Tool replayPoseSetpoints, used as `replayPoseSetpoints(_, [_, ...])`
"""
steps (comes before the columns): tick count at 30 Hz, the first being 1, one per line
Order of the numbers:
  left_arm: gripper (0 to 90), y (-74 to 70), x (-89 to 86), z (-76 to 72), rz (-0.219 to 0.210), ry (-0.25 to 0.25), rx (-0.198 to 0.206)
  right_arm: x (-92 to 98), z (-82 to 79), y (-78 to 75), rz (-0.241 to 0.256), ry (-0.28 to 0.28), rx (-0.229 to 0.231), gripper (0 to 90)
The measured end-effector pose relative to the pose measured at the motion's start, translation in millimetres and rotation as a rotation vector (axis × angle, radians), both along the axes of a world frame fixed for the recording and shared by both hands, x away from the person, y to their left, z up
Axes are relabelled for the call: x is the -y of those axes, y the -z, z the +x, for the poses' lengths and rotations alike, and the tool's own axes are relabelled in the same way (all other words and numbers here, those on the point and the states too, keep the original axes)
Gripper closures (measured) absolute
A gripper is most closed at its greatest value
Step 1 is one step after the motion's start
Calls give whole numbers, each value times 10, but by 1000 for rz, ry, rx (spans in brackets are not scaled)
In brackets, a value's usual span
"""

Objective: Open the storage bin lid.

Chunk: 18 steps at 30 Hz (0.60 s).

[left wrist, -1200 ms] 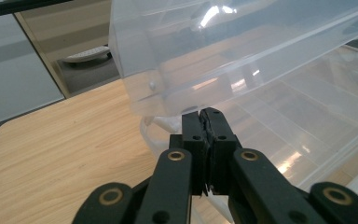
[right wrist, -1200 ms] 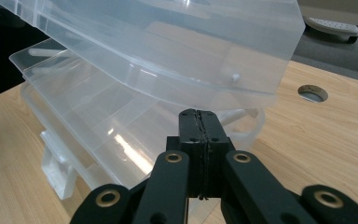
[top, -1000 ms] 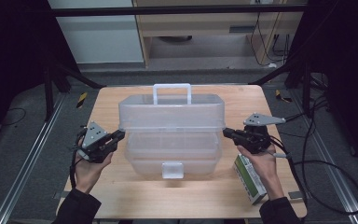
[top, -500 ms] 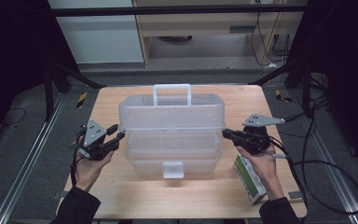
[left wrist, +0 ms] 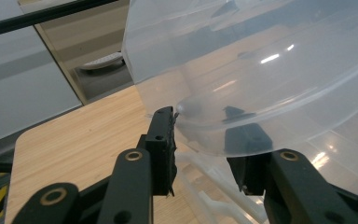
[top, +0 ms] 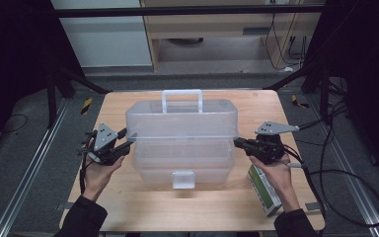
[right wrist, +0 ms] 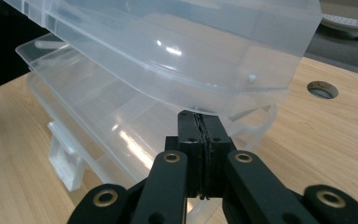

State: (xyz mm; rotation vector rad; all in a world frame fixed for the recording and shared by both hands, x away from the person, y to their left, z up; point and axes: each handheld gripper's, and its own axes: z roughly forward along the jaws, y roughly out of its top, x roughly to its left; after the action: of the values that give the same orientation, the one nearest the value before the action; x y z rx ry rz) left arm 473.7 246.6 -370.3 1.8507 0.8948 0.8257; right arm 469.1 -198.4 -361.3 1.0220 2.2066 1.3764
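Dim room with dark frame rails all round, and a wooden desk lit in the middle of it. Dead centre on the desk sits a clear plastic toolbox with a white handle toward the far edge and a white latch facing the near edge.

Looks like the lid is being opened. The upper part is already lifted off the base, tilted, with a clear gap between it and the tray section underneath, and the latch hangs loose, so the unlatching part seems done.

The left gripper is at the box's left end, jaws spread with the rounded lower edge of the lid running between them. In the left gripper view one pad is just touching that edge, but it isn't squeezing anything.

The right gripper is at the right end, jaws pressed fully together with nothing between them, tip tucked right under the lid's rim like it's propping it up.

A green and white carton lies near the desk's right edge, close to the near right corner, beside the right hand.

What's left, I'd guess: swing the lid the rest of the way open, since it's only partway up.
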Motion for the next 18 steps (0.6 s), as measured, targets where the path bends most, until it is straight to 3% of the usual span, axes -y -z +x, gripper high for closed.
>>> replayPoseSetpoints(5, [649,-12,-9,-9,1,-4,-6,-7,-8,19,-6,-2,-6,840])
replayPoseSetpoints(10, [650,-17,-10,-8,3,-5,-9,-19,-7,147,-95,30,-44,745])
replayPoseSetpoints(18, [647,-20,-16,0,-13,-6,-16,-53,11,310,-156,38,-111,697])
